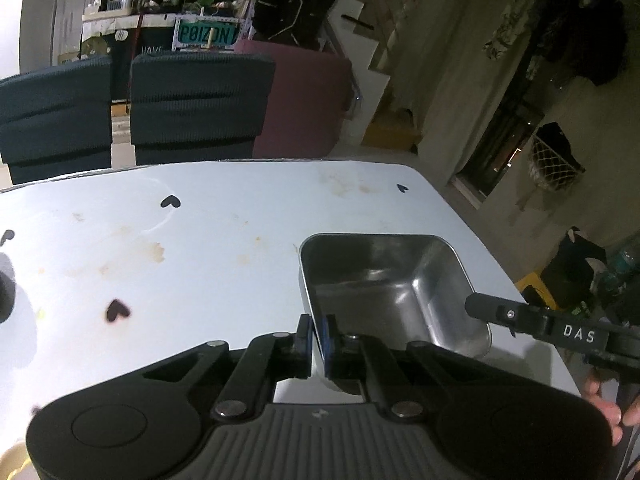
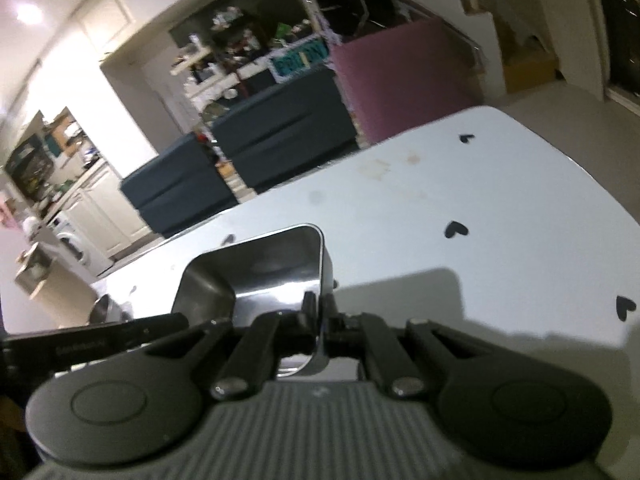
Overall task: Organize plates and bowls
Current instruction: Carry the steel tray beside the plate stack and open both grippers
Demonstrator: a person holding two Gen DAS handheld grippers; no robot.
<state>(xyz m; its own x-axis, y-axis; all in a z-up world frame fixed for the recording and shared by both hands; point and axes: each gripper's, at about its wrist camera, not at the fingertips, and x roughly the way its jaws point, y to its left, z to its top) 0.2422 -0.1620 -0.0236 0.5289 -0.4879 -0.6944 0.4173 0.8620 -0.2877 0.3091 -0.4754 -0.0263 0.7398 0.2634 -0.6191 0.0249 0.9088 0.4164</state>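
A rectangular steel dish [image 1: 392, 280] is held over the white table [image 1: 200, 240], near its right edge. My left gripper [image 1: 318, 330] is shut on the dish's near left rim. My right gripper [image 2: 320, 312] is shut on the dish's [image 2: 256, 276] right rim; its black arm also shows at the right of the left wrist view [image 1: 532, 318]. The dish looks empty inside. Both grippers hold the same dish, one on each side.
The table has black heart marks [image 1: 118, 310] and brown stains [image 1: 156, 250]. Two dark chairs [image 1: 200, 104] stand at its far edge, with a pink box [image 1: 304, 96] behind. A round metal object [image 2: 106, 308] lies at the left in the right wrist view.
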